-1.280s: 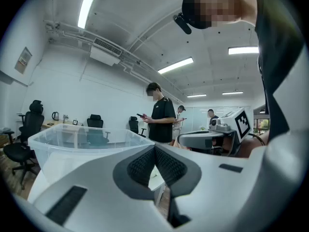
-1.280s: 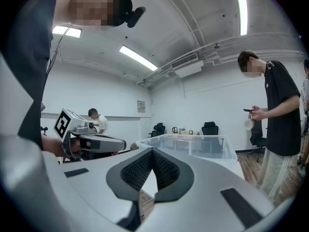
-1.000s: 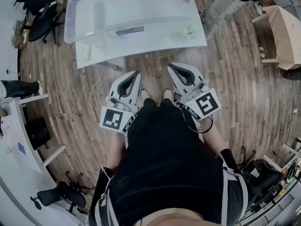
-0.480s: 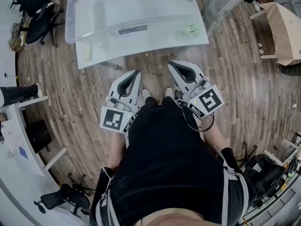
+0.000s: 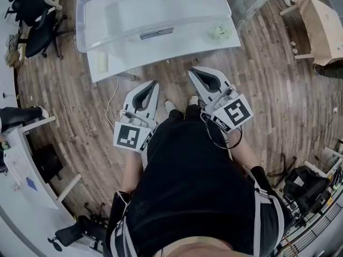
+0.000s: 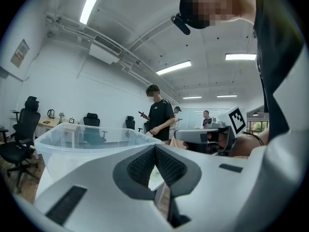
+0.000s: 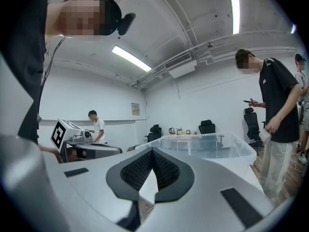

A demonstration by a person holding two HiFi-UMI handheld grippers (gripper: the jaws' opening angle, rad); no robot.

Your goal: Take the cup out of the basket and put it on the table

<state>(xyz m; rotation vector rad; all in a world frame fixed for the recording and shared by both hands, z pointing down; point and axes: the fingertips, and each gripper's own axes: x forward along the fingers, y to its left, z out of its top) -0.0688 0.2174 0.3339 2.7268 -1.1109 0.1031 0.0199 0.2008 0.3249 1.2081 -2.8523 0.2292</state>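
From your head view, a small pale green thing, too small to confirm as the cup, sits at the near right corner of the white table. You cannot tell whether it lies inside the clear plastic bin. Your left claw and right claw hang over the wooden floor, well apart from it.

In your left gripper view, the claw is pressed together, pinching nothing.

In your right gripper view, the claw is likewise pressed together and empty.
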